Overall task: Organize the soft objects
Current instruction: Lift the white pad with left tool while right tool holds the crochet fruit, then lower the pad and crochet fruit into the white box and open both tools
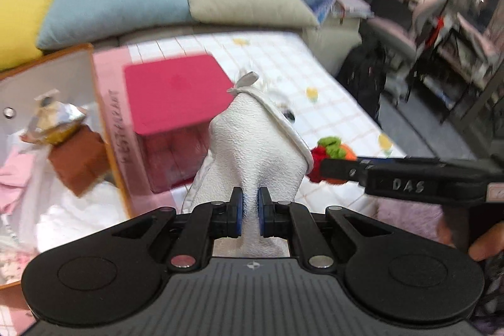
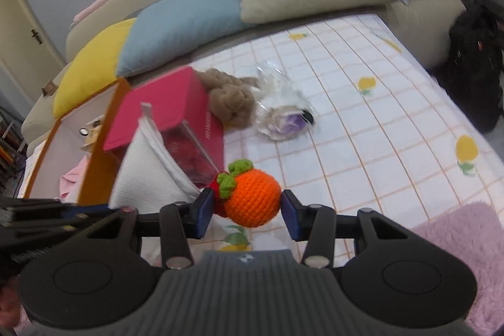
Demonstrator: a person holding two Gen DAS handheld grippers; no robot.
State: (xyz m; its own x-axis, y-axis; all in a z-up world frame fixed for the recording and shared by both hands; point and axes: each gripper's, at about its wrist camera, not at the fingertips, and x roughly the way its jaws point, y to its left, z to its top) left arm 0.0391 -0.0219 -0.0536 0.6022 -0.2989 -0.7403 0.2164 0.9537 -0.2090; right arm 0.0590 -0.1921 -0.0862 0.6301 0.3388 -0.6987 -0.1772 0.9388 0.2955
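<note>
My left gripper (image 1: 250, 211) is shut on a white towel (image 1: 252, 144) and holds it up over the bed; the towel also shows in the right wrist view (image 2: 148, 175). My right gripper (image 2: 247, 210) is shut on an orange crocheted fruit (image 2: 252, 199) with green leaves and a red piece beside it; the fruit also shows in the left wrist view (image 1: 334, 150). An open orange box (image 1: 63, 122) with soft things inside stands to the left, also in the right wrist view (image 2: 94, 147).
A pink-lidded clear box (image 1: 176, 93) stands beside the orange box. Brown yarn (image 2: 230, 99) and a plastic-wrapped bundle (image 2: 283, 115) lie on the checked sheet (image 2: 378, 122). Yellow, blue and beige pillows (image 2: 176, 24) line the sofa. A pink fluffy rug (image 2: 466, 241) lies at the right.
</note>
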